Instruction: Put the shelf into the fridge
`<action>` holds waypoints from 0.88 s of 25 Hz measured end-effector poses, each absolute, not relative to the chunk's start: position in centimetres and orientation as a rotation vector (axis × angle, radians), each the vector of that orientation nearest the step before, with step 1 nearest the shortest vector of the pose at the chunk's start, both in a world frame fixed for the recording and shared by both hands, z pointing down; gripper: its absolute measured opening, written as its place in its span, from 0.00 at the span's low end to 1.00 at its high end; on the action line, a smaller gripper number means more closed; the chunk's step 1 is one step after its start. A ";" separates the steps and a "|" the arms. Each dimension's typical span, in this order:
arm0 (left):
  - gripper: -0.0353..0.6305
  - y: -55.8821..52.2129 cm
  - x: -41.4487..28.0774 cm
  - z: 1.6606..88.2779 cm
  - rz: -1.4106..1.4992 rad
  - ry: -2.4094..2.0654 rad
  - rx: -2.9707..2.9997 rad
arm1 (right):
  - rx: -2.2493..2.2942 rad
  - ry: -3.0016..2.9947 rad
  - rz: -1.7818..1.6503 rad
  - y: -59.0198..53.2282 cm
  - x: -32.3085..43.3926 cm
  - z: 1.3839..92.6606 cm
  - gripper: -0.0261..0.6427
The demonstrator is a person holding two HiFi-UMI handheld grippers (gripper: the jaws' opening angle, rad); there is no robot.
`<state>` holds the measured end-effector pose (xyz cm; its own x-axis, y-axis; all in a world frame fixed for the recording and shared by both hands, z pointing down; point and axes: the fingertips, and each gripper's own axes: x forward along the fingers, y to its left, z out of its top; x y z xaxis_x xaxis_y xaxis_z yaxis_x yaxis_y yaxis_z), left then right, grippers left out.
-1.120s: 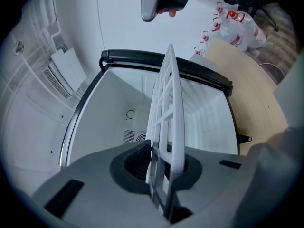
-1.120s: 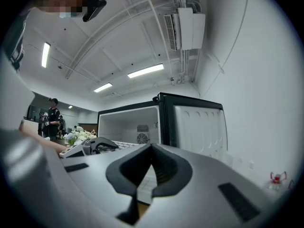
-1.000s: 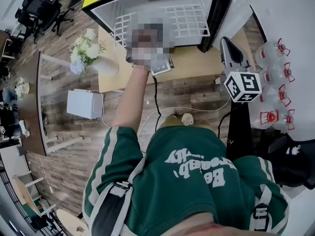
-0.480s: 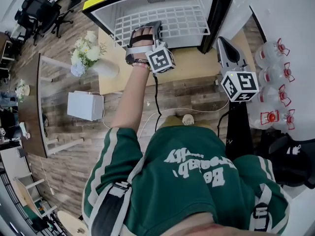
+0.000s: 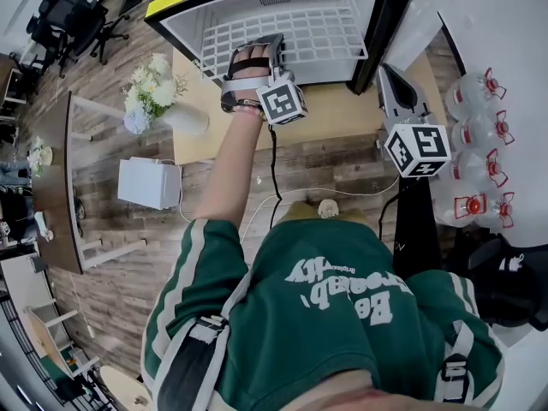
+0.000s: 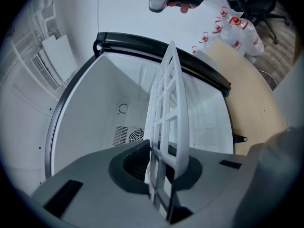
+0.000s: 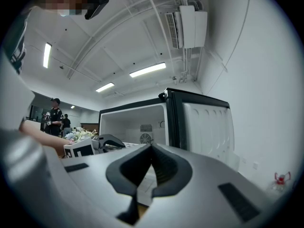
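A white wire shelf (image 5: pixel 287 32) lies level inside the open fridge (image 5: pixel 184 20), with its near edge at the fridge mouth. My left gripper (image 5: pixel 267 48) is shut on that near edge, at the fridge opening. In the left gripper view the shelf (image 6: pixel 166 103) runs edge-on from between the jaws of the left gripper (image 6: pixel 159 163) into the white fridge cavity (image 6: pixel 102 113). My right gripper (image 5: pixel 391 77) hangs to the right, beside the fridge door (image 5: pixel 402 24), shut and holding nothing. In its own view the right gripper (image 7: pixel 151 156) faces the fridge (image 7: pixel 137 120).
The fridge stands on a low wooden platform (image 5: pixel 342 110). Several water bottles (image 5: pixel 479 135) with red caps lie at the right. A vase of flowers (image 5: pixel 150 88) and a white box (image 5: pixel 147 181) are on the left. A cable (image 5: pixel 274 178) crosses the wood floor.
My left gripper has pushed the shelf a little deeper into the fridge. The right gripper has barely moved.
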<state>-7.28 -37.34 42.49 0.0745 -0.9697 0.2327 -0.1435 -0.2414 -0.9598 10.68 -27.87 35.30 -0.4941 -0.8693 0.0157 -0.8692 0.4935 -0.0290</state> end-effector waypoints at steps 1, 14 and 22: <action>0.12 -37.5 -7.3 42.5 -1.263 1.155 -1.526 | -1.581 2.713 -0.052 -28.0 10.7 35.3 0.04; 0.12 -39.5 -7.6 42.5 -1.251 1.163 -1.539 | -1.583 2.713 -0.060 -29.3 10.0 35.7 0.04; 0.12 -41.1 -7.9 42.6 -1.246 1.166 -1.545 | -1.583 2.718 -0.069 -30.3 9.6 36.0 0.04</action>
